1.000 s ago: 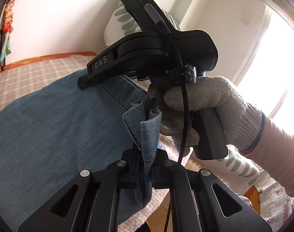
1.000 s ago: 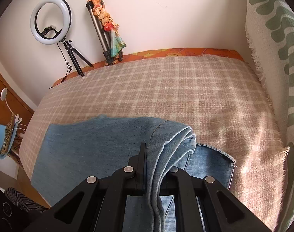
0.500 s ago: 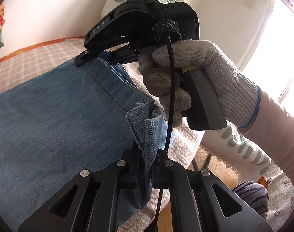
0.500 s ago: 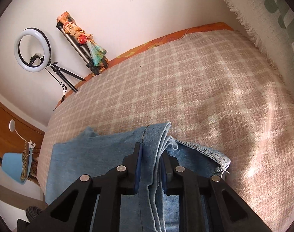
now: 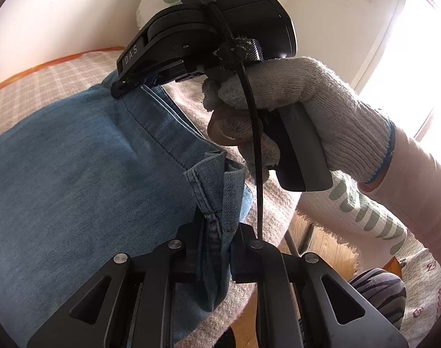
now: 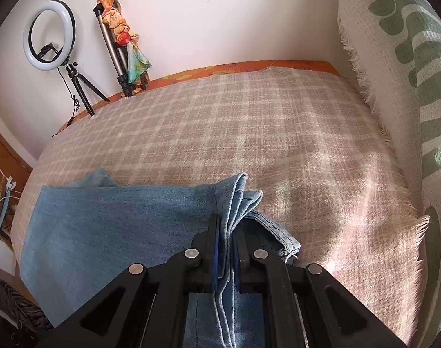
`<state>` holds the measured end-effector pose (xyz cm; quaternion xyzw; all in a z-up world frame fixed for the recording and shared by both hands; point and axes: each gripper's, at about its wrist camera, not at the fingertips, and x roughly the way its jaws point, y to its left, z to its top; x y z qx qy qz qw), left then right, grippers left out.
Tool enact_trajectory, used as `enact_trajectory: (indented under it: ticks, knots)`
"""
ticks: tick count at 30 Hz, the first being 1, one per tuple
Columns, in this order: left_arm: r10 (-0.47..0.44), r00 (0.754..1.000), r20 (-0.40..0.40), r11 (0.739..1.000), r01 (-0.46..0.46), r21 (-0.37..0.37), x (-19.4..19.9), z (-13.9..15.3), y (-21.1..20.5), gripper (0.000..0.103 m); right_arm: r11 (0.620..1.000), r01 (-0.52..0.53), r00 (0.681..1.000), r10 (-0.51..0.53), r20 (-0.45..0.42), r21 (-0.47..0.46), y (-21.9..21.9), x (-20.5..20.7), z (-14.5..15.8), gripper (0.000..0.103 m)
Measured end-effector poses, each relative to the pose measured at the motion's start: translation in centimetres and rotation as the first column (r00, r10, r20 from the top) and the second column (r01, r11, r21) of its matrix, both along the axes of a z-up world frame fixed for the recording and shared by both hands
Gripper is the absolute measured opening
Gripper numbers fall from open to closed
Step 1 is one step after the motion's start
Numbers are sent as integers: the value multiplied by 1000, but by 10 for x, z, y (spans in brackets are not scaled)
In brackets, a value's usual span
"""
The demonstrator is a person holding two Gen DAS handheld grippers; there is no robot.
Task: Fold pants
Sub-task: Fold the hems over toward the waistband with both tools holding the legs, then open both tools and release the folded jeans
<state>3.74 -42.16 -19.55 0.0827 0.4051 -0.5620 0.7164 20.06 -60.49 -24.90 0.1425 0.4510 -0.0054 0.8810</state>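
Note:
Blue denim pants (image 5: 84,174) lie folded on a beige plaid blanket. My left gripper (image 5: 216,243) is shut on a bunched hem corner of the pants at the bed's near edge. My right gripper (image 6: 228,242) is shut on the stacked hem layers of the pants (image 6: 113,220), a little above the blanket. In the left wrist view the right gripper (image 5: 127,87) shows, held by a gloved hand (image 5: 301,110), its tips pinching the far corner of the same edge.
The plaid blanket (image 6: 249,133) covers the bed. A cream and green fringed throw (image 6: 400,87) hangs at the right. A ring light (image 6: 49,36) and a tripod (image 6: 119,49) stand against the far wall. Wood floor (image 5: 322,246) lies beyond the bed edge.
Both grippers kept their hold on the hem. The right gripper tilted and shifted, and the pants edge has come down flatter over the lower layer on the blanket.

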Motion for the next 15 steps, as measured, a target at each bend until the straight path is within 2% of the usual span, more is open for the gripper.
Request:
enact_trajectory:
  ticks: [1,3,6,11,14,15]
  knots:
    - [-8,1000,-6,1000,8,3,-2,2,1,17,1000,22,1000,-22,-7,3,-4,0,2,18]
    - [-29,1000,9,1000,28,4,-9,7,6,17,999,52,999,-51,11,-5,-10,-6,13,22]
    - [-46,999,2,999,46,-6,-13,10,17,20,994,94,995,-92,51,-54,-11,-17,34,35]
    - [-8,1000,-5,1000,8,-22,-5,25,52,22,995,93,991,-89,102,-35,-2,-39,57,35]
    - [50,999,17,999,-50,-17,4,30,82,23,997,70,990,-68,121,-13,13,-49,63,35]
    - [74,997,27,997,-73,-12,7,30,92,26,998,61,990,-60,126,-12,20,-51,64,35]
